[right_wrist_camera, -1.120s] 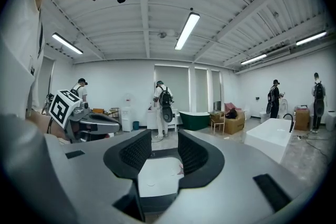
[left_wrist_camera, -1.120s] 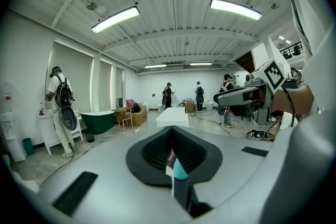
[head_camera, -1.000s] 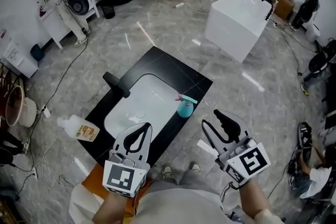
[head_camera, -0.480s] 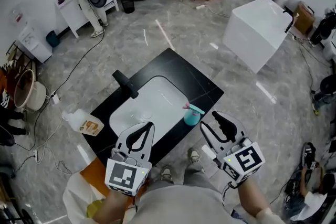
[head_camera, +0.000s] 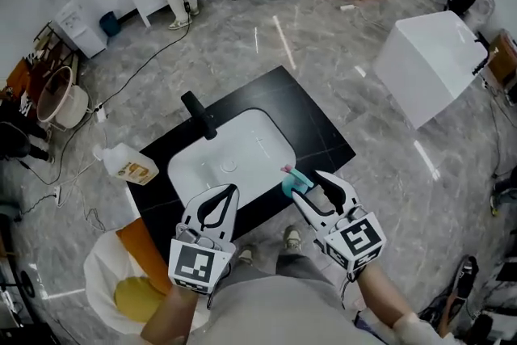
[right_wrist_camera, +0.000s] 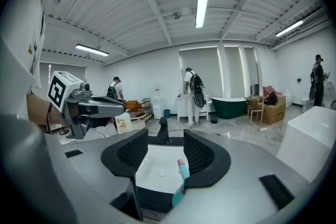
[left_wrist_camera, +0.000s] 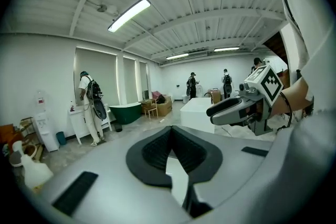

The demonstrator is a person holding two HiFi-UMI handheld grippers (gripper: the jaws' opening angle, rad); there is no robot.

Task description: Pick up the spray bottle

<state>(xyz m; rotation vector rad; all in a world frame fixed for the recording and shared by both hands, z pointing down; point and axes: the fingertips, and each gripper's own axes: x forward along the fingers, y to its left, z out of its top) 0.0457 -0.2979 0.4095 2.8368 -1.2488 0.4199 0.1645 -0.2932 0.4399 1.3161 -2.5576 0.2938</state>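
A teal spray bottle [head_camera: 289,183] with a pink nozzle stands on the black counter [head_camera: 317,133], at the front right corner of the white sink [head_camera: 230,161]. My right gripper [head_camera: 312,186] is just in front of it and its jaws are opening. In the right gripper view the bottle [right_wrist_camera: 182,171] shows in the gap, close to the right jaw, with no pad pressing on it; my right gripper [right_wrist_camera: 164,144] points over the sink. My left gripper [head_camera: 229,191] hovers at the counter's front edge, fingertips together, holding nothing. The left gripper view shows my left gripper [left_wrist_camera: 172,136] with its pads meeting.
A black faucet [head_camera: 199,115] stands at the sink's far side. A white jug [head_camera: 127,166] with an orange label lies on the floor to the left, near cables. A large white box [head_camera: 432,65] stands at the right. A white bag with yellow contents [head_camera: 133,296] lies at the lower left.
Both grippers have moved forward and down toward the counter. The right gripper has closed in on the spray bottle and its jaws stand wider. The left gripper's fingers stay together.
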